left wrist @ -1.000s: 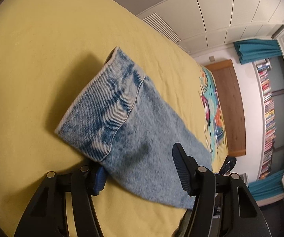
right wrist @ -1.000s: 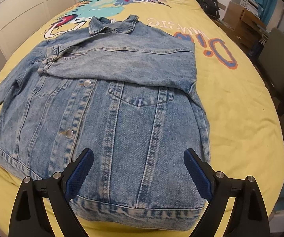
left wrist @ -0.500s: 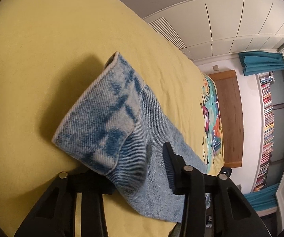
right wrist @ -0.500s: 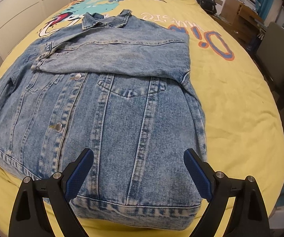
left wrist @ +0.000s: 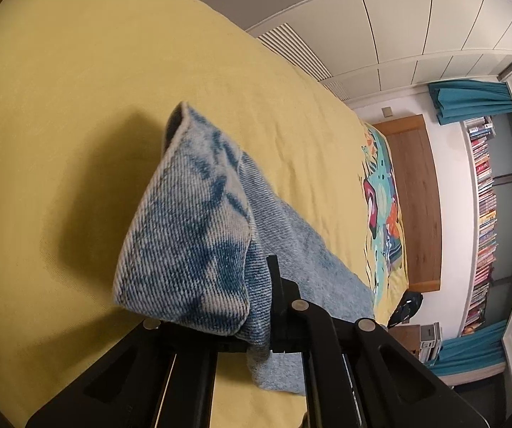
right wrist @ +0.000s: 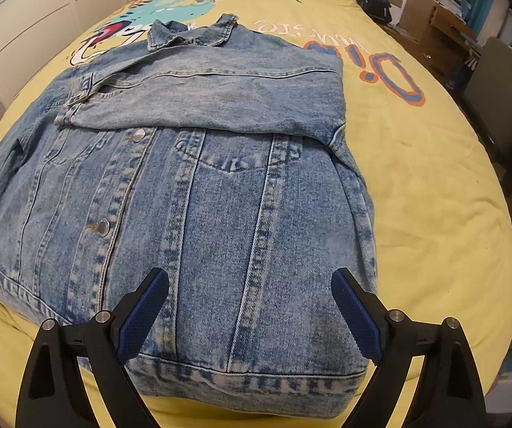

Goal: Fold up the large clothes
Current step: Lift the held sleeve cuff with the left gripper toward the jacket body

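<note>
Here, my left hand-held gripper (left wrist: 256, 306) is clamped on the cuff (left wrist: 188, 242) of the denim jacket (right wrist: 192, 185), with the sleeve (left wrist: 302, 249) lifted off the yellow bed (right wrist: 416, 185) and trailing back toward the headboard (left wrist: 416, 199). My right hand-held gripper (right wrist: 249, 315) hangs wide open over the jacket's bottom hem, its blue pads (right wrist: 354, 315) on either side and not touching the cloth. The jacket lies flat in the middle of the bed, front up, its other sleeve folded across the chest, collar toward the headboard.
</note>
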Demonstrator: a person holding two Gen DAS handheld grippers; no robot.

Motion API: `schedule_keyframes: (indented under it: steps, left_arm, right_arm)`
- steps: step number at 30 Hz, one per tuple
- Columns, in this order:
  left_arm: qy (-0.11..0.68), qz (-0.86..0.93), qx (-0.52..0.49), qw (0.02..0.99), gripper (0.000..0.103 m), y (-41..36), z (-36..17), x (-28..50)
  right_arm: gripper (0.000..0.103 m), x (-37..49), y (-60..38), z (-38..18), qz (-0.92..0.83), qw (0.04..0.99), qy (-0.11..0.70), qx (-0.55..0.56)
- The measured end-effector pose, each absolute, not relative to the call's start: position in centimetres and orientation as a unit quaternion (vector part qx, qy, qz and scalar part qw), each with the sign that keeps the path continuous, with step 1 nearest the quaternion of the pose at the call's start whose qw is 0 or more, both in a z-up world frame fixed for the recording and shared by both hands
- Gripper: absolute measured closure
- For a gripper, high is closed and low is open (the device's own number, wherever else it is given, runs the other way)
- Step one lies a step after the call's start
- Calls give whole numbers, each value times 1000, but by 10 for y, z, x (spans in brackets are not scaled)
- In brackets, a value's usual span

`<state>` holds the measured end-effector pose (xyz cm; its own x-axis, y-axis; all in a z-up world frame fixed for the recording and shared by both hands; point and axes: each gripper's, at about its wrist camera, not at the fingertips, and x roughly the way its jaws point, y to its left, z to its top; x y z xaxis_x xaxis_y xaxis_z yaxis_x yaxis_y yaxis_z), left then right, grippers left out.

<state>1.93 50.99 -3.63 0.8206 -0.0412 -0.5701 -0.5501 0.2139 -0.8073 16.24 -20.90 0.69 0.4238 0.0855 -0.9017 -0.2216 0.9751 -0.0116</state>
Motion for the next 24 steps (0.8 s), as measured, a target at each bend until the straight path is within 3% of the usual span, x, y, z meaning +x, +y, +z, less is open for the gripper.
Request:
schedule_keyframes:
  steps: [24]
  left_arm:
    - [244, 150, -562, 776, 101, 473, 15, 75]
  right_arm:
    - [10, 165, -229, 6, 88, 847, 524, -38]
